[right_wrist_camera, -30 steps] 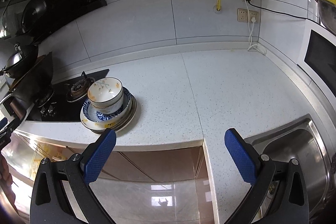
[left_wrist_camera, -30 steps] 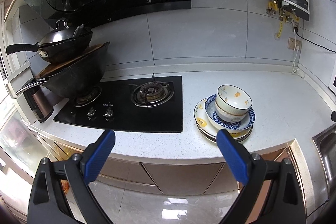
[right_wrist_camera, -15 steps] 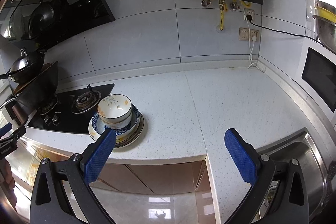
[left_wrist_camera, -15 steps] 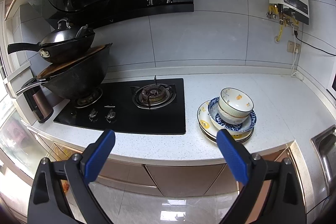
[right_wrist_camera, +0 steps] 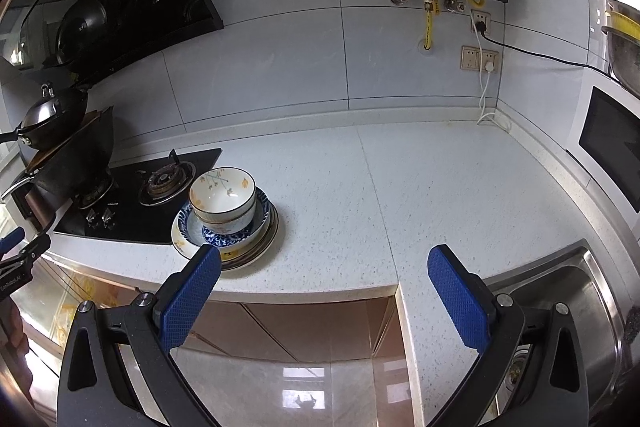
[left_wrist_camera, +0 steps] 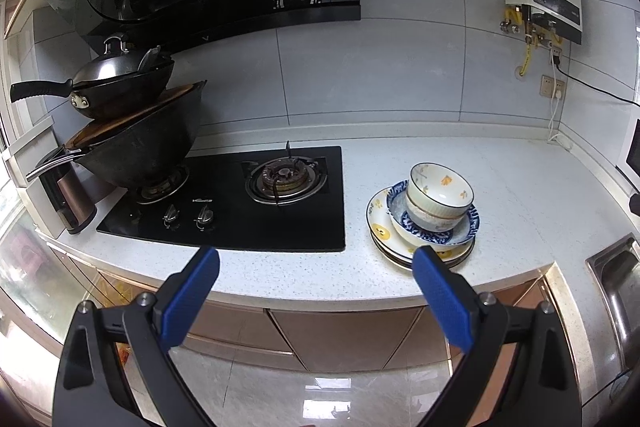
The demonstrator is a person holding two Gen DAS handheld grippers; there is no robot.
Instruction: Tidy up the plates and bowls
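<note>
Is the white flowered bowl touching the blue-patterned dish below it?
Touching. The right wrist view shows the white flowered bowl sitting inside the blue-patterned dish, its base resting on the dish with no gap. The left wrist view agrees.

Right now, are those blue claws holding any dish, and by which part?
Nothing is held. Left gripper and right gripper are both open, short of the stacked bowls.

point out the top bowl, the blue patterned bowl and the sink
top bowl (right_wrist_camera: 222, 195), right wrist view, inner white wall
blue patterned bowl (right_wrist_camera: 224, 233), right wrist view, blue inner base
sink (right_wrist_camera: 560, 291), right wrist view, steel basin wall
</note>
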